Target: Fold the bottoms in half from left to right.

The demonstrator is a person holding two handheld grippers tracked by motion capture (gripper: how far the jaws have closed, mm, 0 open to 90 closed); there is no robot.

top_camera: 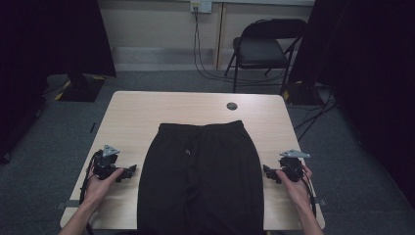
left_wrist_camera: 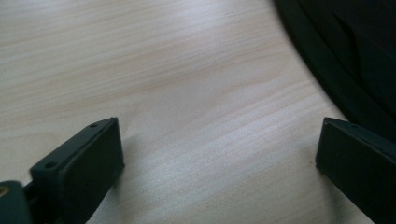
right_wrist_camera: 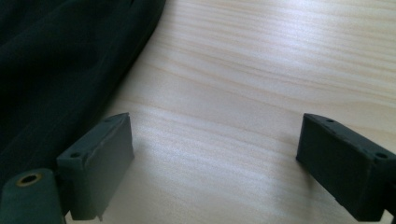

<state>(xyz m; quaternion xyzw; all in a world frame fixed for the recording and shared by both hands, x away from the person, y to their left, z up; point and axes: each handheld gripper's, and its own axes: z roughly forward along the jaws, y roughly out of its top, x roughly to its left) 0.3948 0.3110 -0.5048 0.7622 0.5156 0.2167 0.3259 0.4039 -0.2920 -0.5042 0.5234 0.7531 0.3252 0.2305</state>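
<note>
Black trousers (top_camera: 198,181) lie flat mid-table, long axis running from waistband at far end toward the person; left gripper (top_camera: 131,172) and right gripper (top_camera: 266,172) flank them about equally near, jaws wide open, holding nothing, aimed inward at the side edges.

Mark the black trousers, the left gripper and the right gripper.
black trousers (top_camera: 200,176): high view, middle of the fabric.
left gripper (top_camera: 131,171): high view, between its fingers.
right gripper (top_camera: 266,171): high view, between its fingers.
</note>
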